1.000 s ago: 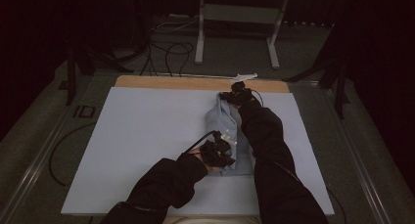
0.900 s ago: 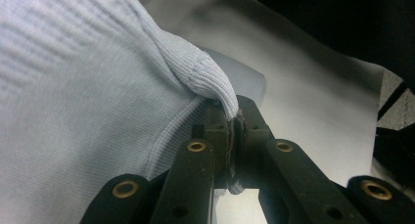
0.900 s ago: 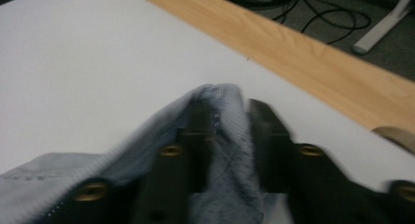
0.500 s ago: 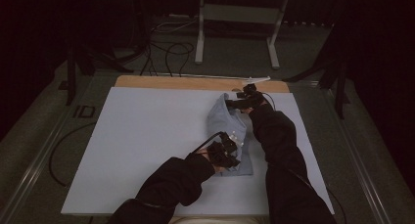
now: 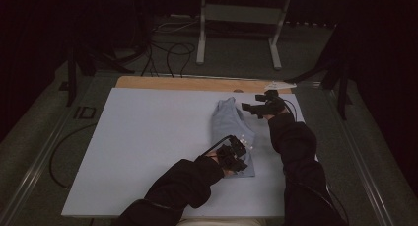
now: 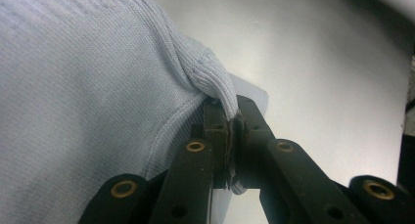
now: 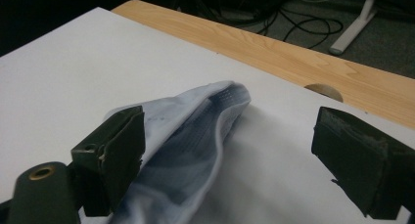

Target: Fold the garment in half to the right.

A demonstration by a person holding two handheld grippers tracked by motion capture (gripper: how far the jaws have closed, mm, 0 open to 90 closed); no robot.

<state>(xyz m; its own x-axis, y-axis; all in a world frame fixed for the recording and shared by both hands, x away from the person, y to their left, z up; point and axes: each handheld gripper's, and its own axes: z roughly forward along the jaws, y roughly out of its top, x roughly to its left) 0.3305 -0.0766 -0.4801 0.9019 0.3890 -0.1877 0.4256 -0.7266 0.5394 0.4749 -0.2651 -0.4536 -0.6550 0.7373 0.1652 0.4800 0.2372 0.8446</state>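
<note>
**One pale blue garment, no readable writing**

High view: the pale blue garment (image 5: 231, 132) lies on the white board (image 5: 148, 147) of the bench, its long axis running from the person's side toward the wooden strip (image 5: 187, 83). The left gripper (image 5: 235, 156) sits at its near end; the right gripper (image 5: 257, 109) is just beside its far end.

Left gripper view: the jaws are pressed together, pinching a ribbed edge (image 6: 215, 82) of the garment.

Right gripper view: the jaws have just been opening and stand spread, with the garment's far tip lying beyond them untouched. No label shows.
</note>
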